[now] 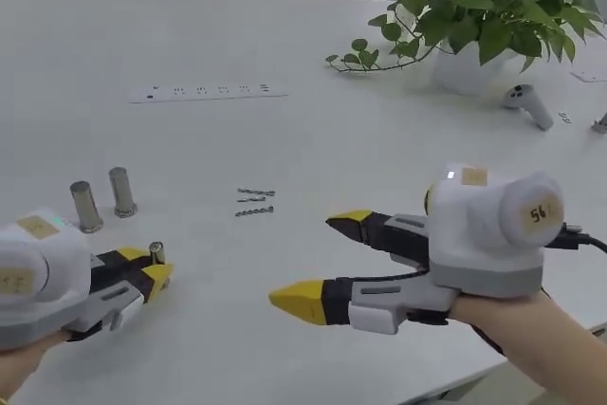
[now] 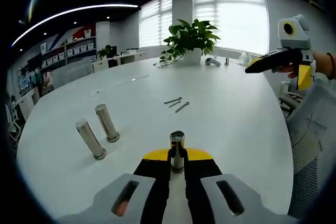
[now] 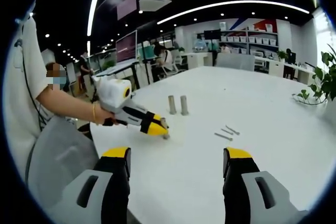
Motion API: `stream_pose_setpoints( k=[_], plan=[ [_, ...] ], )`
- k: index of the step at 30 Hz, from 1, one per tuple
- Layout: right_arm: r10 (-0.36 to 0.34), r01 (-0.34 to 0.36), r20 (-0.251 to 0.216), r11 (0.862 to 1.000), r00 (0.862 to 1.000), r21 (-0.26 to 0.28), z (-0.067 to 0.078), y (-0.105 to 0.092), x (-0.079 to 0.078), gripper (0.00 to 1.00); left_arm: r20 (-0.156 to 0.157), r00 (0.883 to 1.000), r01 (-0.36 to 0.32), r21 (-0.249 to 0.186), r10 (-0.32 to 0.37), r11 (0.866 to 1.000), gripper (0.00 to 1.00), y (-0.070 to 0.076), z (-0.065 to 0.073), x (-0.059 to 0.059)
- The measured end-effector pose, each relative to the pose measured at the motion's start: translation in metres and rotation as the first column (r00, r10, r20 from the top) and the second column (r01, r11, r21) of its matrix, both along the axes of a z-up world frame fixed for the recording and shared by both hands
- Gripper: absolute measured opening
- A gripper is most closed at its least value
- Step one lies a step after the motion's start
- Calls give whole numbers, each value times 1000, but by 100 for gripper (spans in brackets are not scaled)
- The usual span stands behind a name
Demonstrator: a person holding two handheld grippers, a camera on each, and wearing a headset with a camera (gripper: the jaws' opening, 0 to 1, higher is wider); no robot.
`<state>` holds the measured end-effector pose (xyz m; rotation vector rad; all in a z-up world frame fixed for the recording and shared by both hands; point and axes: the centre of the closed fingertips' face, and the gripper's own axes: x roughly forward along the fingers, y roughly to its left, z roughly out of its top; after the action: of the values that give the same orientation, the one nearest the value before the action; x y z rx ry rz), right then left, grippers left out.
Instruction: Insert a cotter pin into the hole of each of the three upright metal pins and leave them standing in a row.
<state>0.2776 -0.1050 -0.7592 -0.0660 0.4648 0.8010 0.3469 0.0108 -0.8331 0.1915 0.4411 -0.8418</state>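
Two grippers are nearest. The left gripper [image 1: 149, 266] is clamped on one upright metal pin [image 1: 156, 253], while the right gripper [image 1: 305, 261] is spread wide and holds nothing. Just beyond the left one, two standing pins [image 1: 85, 206] wait side by side on the table [image 1: 313, 120]. Three cotter pins [image 1: 254, 201] lie loose mid-table, and a potted plant [image 1: 474, 7] sits farthest back.

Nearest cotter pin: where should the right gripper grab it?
Take the nearest cotter pin mid-shaft from above, right gripper closing across its length. It lies flat and thin on the table, two others close beside it; a side approach would likely nudge them.
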Motion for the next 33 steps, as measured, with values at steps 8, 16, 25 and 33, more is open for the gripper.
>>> stream_pose_setpoints(
  k=[8,16,25,33],
  plan=[
    [-2,2,-8,1000,1000,-2,-1,-1,2,72,-2,1000,-10,1,10,1000,15,1,-1,2],
    [-3,3,-6,1000,1000,-5,1,-3,6,66,-3,1000,-19,-15,18,1000,25,1,7,2],
    [-12,11,-18,999,1000,-35,3,-13,20,56,-16,999,-46,-46,45,998,35,10,19,-7],
    [-13,11,-47,999,999,-35,1,-21,37,51,-3,998,-66,-60,66,996,46,16,32,-17]
  ],
)
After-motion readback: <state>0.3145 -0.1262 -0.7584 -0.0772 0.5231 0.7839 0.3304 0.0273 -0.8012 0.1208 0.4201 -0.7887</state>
